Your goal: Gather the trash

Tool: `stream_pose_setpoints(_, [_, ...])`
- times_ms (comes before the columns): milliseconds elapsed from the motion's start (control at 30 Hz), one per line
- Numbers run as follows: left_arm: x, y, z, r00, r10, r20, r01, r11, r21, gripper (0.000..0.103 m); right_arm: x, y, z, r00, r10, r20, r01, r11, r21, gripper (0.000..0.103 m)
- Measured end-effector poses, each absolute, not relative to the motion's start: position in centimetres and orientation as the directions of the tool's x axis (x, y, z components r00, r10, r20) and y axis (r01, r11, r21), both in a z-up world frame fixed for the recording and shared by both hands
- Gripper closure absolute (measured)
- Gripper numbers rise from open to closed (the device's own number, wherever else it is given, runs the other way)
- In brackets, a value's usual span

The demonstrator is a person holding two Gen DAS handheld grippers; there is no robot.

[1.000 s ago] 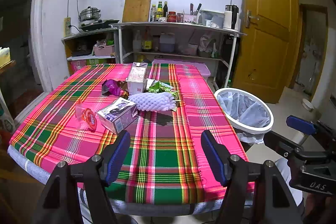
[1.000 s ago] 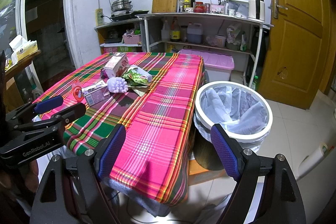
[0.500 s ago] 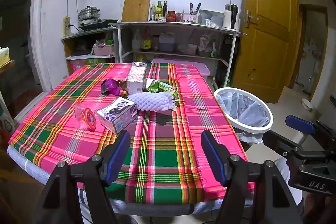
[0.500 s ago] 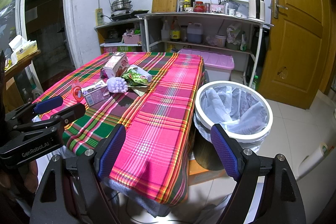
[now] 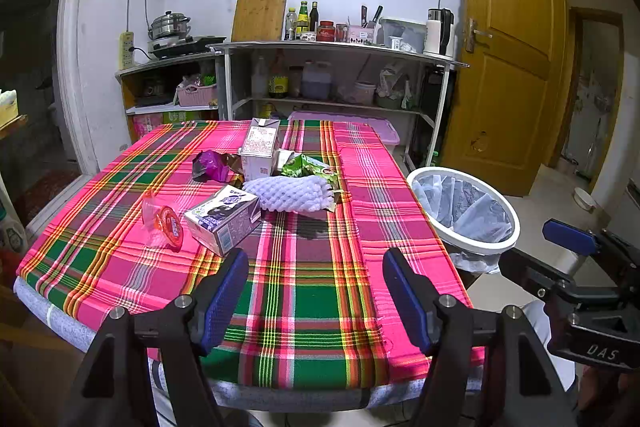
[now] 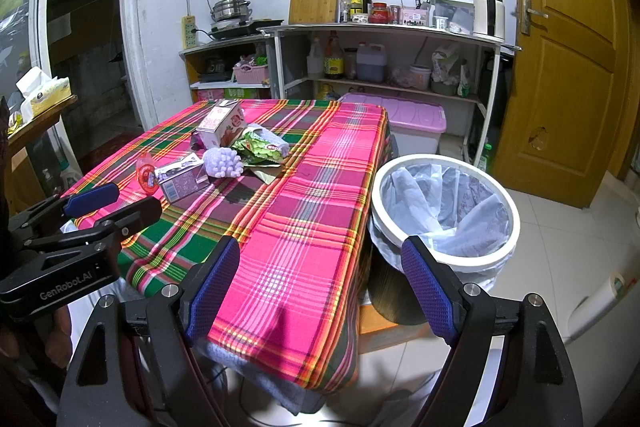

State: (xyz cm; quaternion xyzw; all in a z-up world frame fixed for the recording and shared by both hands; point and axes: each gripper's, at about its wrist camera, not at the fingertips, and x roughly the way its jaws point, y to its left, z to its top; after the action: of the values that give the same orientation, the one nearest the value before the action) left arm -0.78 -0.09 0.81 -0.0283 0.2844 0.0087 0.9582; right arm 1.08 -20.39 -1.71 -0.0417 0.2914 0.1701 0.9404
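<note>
Both sets of jaws wide apart, nothing held: left gripper (image 5: 316,291) over the surface's (image 5: 304,299) near edge, right gripper (image 6: 320,283) over its near right corner, just beside the white trash bin (image 6: 444,211) on the floor off the right edge. Trash is clustered mid-surface: purple carton (image 5: 224,219) lying flat with red-lidded cup (image 5: 166,223) just left of it, white foam net (image 5: 292,193) behind, then green wrapper (image 5: 310,167), upright pink carton (image 5: 260,147), purple foil wrapper (image 5: 210,167) toward the far edge.
</note>
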Motion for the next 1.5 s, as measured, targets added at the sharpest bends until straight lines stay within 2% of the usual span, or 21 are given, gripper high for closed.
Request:
stream_pose_setpoints(1200, [-0.7, -0.1, 0.7, 0.838, -0.004, -0.546, -0.03, 0.998, -0.055, 0.034, 1.4, -20.0, -1.9, 0.763, 0.301, -0.573, -0.352, 0.936, 0.022, 0.02])
stream_pose_setpoints(1500, [0.7, 2.1, -0.7, 0.827, -0.025, -0.561, -0.057, 0.99, -0.129, 0.034, 3.5, -18.8, -2.8, 0.73, 0.345, -0.59, -0.405, 0.914, 0.032, 0.02])
